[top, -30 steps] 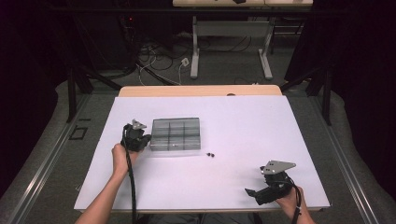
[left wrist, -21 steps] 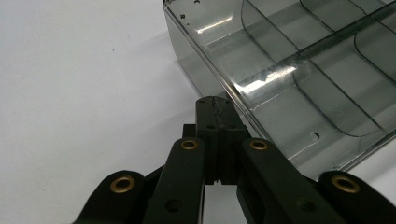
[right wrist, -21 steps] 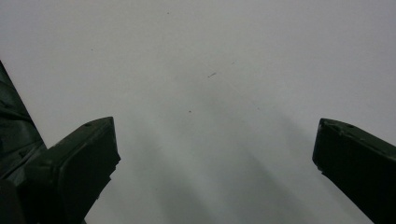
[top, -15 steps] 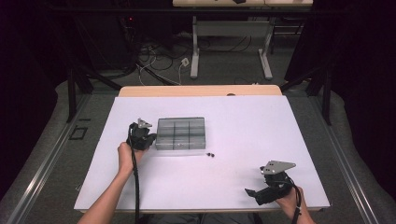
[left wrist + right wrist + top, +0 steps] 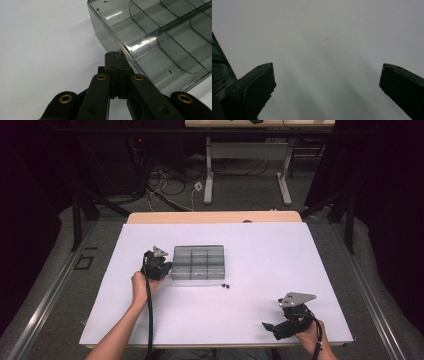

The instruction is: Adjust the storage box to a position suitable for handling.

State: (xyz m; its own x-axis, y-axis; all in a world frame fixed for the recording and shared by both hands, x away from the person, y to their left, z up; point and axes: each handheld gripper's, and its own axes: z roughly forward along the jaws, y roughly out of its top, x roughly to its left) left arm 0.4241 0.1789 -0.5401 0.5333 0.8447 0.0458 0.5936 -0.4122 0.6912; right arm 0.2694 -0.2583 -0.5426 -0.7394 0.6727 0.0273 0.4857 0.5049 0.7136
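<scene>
Left gripper view puts my clenched, empty left gripper (image 5: 115, 55) against the near left wall of the box (image 5: 160, 45), so a hard shove could skid it right while my right gripper (image 5: 325, 82) idles released, well apart.

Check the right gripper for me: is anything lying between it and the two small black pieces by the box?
Nothing visible does. The right gripper, jaws open, rests near the table's front edge; bare white surface runs from it to the small black pieces just in front of the clear compartment box.
</scene>
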